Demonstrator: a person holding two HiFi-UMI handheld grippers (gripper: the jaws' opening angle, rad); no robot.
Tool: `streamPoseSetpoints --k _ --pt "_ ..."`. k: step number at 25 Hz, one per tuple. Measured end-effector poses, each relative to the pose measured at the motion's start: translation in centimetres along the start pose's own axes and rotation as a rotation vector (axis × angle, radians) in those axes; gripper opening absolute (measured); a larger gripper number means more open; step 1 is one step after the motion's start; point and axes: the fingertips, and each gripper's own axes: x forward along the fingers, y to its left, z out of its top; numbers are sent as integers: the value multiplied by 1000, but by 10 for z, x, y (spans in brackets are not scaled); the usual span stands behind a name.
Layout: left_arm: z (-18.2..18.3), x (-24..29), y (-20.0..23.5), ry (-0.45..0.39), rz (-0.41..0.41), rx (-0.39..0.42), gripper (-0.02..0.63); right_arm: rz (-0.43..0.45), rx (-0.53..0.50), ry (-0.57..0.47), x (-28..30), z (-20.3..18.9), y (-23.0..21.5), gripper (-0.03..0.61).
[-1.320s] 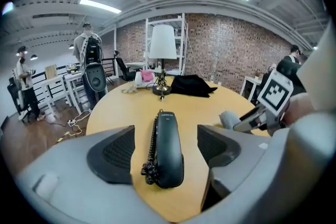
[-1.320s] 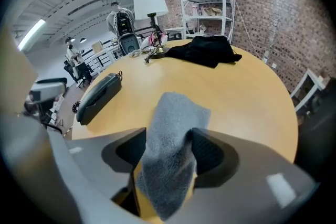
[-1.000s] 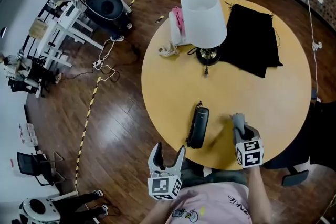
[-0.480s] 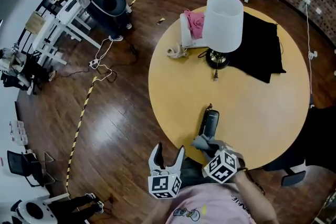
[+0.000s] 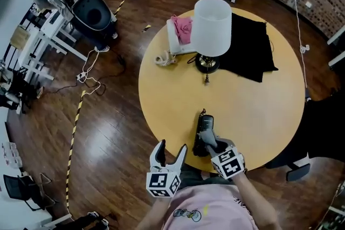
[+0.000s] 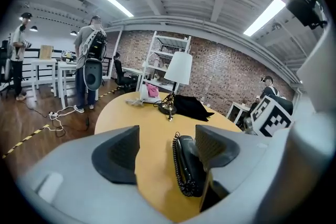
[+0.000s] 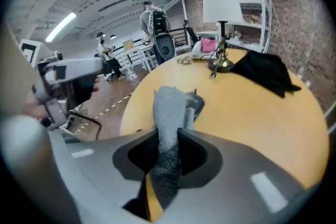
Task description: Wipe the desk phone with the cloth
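My right gripper (image 5: 211, 145) has its jaws nearly together, pinched on the grey cloth (image 5: 208, 142). In the right gripper view the cloth (image 7: 168, 113) stands up between the pads as a folded strip, with a loose tail hanging below them. The right gripper (image 7: 168, 136) points steeply down at the near end of the desk phone (image 5: 204, 129), and the cloth's free end seems to lie on that end of the handset, though I cannot be sure of contact.

My left gripper (image 5: 171, 149) is about half open. Its jaws have just been closing a little, and nothing sits between the pads. It hangs just off the table's near edge, left of the right gripper, aimed across the top. In the left gripper view the left gripper (image 6: 165, 150) looks past its jaws at the desk phone (image 6: 186, 165), black with a coiled cord along its left side.

The desk phone lies near the front edge of the round yellow table (image 5: 259, 116). At the far side stand a white-shaded lamp (image 5: 212, 27), a black fabric (image 5: 245, 48) spread beside it, and something pink (image 5: 182, 29) on a white object.
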Motion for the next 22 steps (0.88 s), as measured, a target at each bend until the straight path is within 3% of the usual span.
streamPoseSetpoints --k 2,3,9,12,16,22 --pt "1 7 -7 11 -28 4 342 84 49 29 -4 -30 21 95" --pt "1 11 -10 16 -44 7 342 85 71 34 -7 -39 21 95" --pt "9 25 -35 26 -95 35 342 -152 336 -127 -57 -26 -81 108" --pt "13 28 -45 30 -106 41 342 -216 451 -108 -56 -49 -111 127" --pt "10 27 -54 45 -103 42 342 -250 526 -20 -31 -93 -125 156" --pt "10 23 -56 44 -80 34 342 -237 510 -84 -43 -78 -127 254"
